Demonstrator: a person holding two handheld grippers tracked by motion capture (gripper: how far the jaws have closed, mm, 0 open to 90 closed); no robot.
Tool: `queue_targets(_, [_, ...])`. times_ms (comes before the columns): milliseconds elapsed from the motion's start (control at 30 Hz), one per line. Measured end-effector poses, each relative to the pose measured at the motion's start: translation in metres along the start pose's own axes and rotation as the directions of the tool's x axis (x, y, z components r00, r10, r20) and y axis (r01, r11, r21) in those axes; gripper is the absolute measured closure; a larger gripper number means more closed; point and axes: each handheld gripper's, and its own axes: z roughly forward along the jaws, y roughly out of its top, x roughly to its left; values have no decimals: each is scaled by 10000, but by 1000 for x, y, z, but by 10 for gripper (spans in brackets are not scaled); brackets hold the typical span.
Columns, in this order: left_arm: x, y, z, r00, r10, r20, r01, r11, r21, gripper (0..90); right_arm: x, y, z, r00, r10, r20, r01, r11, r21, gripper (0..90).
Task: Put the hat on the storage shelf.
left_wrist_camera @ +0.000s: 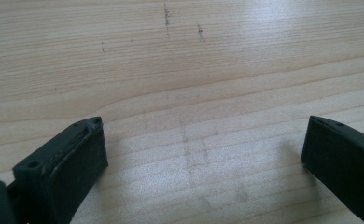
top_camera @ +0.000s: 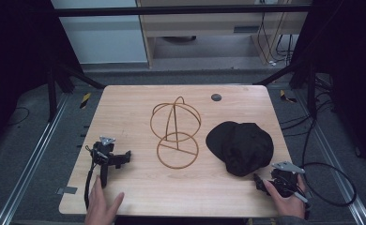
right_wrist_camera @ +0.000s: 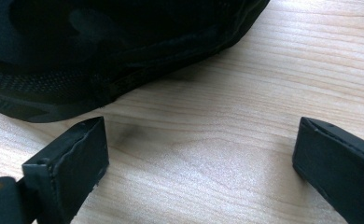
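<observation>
One light wooden table (top_camera: pixel 139 101) carries every item, with its near edge partly cut off by the bottom of the high view. One black cap (top_camera: pixel 240 146) lies flat to the right of the wire stand, a soft domed crown with its brim side hard to make out against the dark fabric; in the right gripper view its stitched lower edge (right_wrist_camera: pixel 101 79) is visible while the rest runs out of frame. One wire stand (top_camera: pixel 175 133), thin and tan, sits at table centre: a round base ring and a domed cage of curved hoops above. Two grippers are present. The left gripper (top_camera: pixel 125 158) rests left of the stand, jaws apart over bare wood. The right gripper (top_camera: pixel 257 180) sits just beside the cap's near edge, jaws apart, holding nothing. One small dark disc (top_camera: pixel 216 97) lies beyond the stand.
</observation>
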Motion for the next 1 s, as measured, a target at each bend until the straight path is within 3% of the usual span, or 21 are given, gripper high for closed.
queue_targets(200, [-2, 0, 0, 9999, -109, -124, 109, 9999, -3, 0, 0, 0, 0, 10000, 22, 21, -22, 10000, 10, 43])
queue_targets(267, [-2, 0, 0, 9999, -108, -125, 108, 9999, -3, 0, -2, 1, -2, 9999, 137, -32, -137, 9999, 0, 75])
queue_targets(300, [-1, 0, 0, 9999, -106, -124, 106, 9999, -1, 0, -3, 1, -5, 9983, 509, -267, -507, 9987, 64, 90])
queue_targets(533, [-2, 0, 0, 9998, -143, -151, 143, 9999, 0, 0, -4, 6, -24, 9976, 373, -584, -375, 9993, -13, 88])
queue_targets(733, [-3, 0, 0, 9996, -200, -202, 200, 9998, 5, 0, -9, 28, -51, 9944, -241, -1029, 240, 9997, -20, 70])
queue_targets(833, [-3, 0, 0, 9995, -214, -214, 214, 9998, 7, 0, -11, 36, -60, 9931, -309, -1133, 309, 9995, -17, 69])
queue_targets(1000, [-4, 0, 0, 9993, -255, -274, 255, 9997, 6, 0, -12, 63, -76, 9876, -807, -1347, 820, 9966, 40, 60])
